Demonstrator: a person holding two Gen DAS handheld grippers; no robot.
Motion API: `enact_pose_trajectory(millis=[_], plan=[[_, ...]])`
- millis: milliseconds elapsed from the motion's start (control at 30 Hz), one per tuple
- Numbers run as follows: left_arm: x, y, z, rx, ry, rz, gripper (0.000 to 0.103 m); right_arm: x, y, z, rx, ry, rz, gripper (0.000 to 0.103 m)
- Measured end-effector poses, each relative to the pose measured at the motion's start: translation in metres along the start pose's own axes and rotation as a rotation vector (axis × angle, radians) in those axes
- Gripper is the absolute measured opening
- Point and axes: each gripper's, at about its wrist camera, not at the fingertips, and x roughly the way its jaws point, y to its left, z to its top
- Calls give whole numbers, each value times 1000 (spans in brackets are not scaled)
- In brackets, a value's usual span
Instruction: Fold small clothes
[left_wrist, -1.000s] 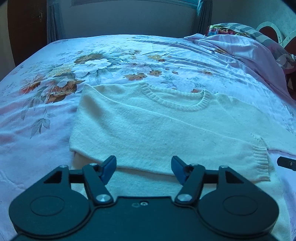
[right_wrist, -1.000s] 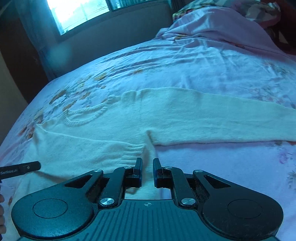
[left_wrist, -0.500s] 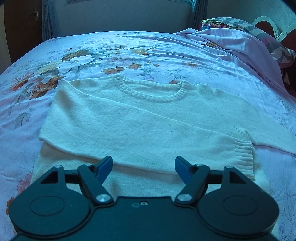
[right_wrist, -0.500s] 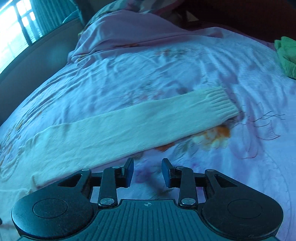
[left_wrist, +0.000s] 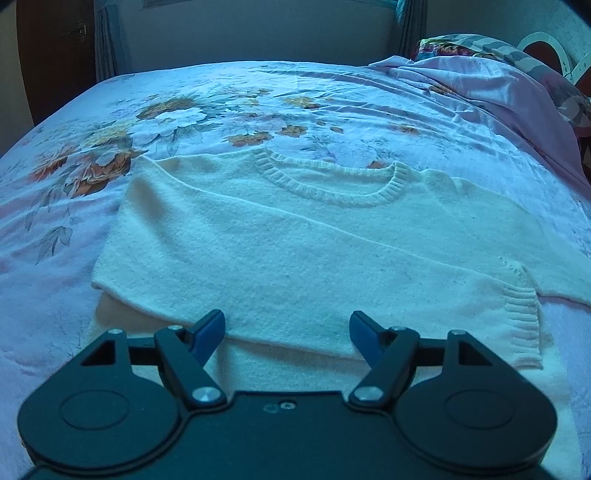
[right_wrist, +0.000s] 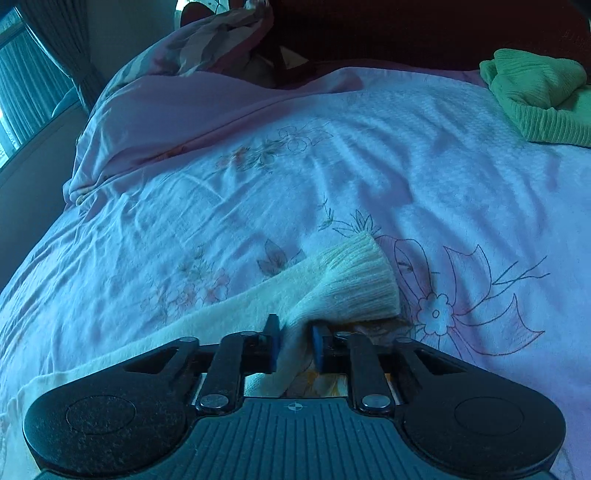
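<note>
One cream sweater (left_wrist: 295, 251) lies on the bed, with one ribbed neckline (left_wrist: 332, 184). Two sleeves show: one folded across the body, its cuff (left_wrist: 522, 325) at the right, and one stretched out over the sheet, its cuff (right_wrist: 362, 280) bunched. One green garment (right_wrist: 539, 92) sits at the far corner. One floral sheet (left_wrist: 184, 122) covers the bed, and one pink quilt (right_wrist: 177, 114) is heaped near the head. Two grippers are about, the left gripper (left_wrist: 287, 328) and the right gripper (right_wrist: 294, 341), each with two fingers.

Sweater (left_wrist: 295, 251) lies flat on bed (left_wrist: 55, 314), pillows (left_wrist: 491, 51) beyond its right side.
</note>
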Motion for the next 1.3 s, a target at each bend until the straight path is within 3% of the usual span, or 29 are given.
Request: enact_pose_trajectory(millis=[133,233,333,467,533,633,733,767,833,867,933,1100,1300], plan=[[-2,6,3,-16,-14,-8,68,-10,20,-1,-76,-46,55,6],[-7,13,4,-34,-33,-25,60,-30,53,-8,-125,-90,208,5],[-13,22,6,-55,-35,-42,57,-56,116,-29,-228,-78,410,5],[-23,42,7,-106,-37,-48,58,-96,201,-89,-368,-16,656,5],[-30,55,7,-132,-38,-48,60,-111,237,-129,-450,56,763,6],[-38,73,4,-158,-44,-34,62,-121,274,-193,-601,159,850,6],[-42,95,-1,-205,-24,-45,63,-119,286,-247,-707,293,898,8],[-42,101,-2,-234,-8,-69,64,-117,287,-260,-754,324,885,15],[-41,115,-6,-305,27,-158,69,-119,283,-277,-807,348,878,59],[-42,119,-7,-332,37,-192,69,-123,278,-278,-802,337,904,63],[-41,122,-11,-381,53,-260,72,-132,271,-277,-806,313,942,63],[-35,118,-22,-470,120,-359,71,-140,253,-263,-745,287,913,63],[-25,104,-44,-494,181,-401,52,-143,228,-253,-661,288,879,63]])
